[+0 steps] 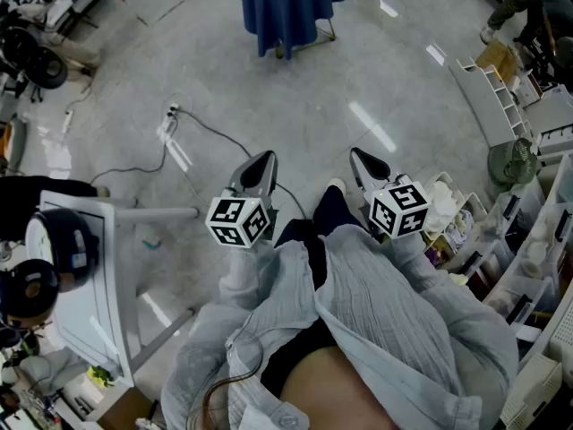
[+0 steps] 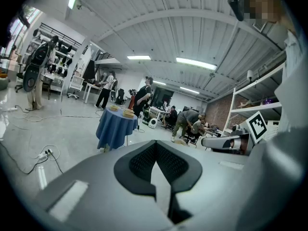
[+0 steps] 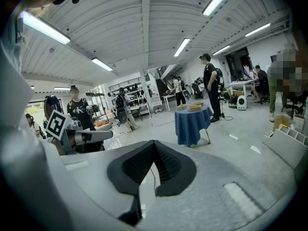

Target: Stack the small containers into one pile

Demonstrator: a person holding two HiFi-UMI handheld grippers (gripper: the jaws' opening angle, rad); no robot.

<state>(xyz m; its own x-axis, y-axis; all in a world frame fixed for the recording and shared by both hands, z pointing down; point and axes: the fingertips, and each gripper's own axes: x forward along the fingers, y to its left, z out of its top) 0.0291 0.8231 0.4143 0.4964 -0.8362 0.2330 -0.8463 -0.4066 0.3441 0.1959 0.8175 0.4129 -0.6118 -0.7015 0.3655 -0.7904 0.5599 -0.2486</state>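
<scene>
The containers are set on the worktop, top centre of the head view, well ahead of left claw and right claw, both closed, empty

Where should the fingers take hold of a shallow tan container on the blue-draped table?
Probably its rim, from above on the person's side: the shallow tan container looks open-topped and upright near the edge of the blue-draped table. It is distant and small, so wall shape is unclear. The left gripper and right gripper are both shut, empty.
</scene>
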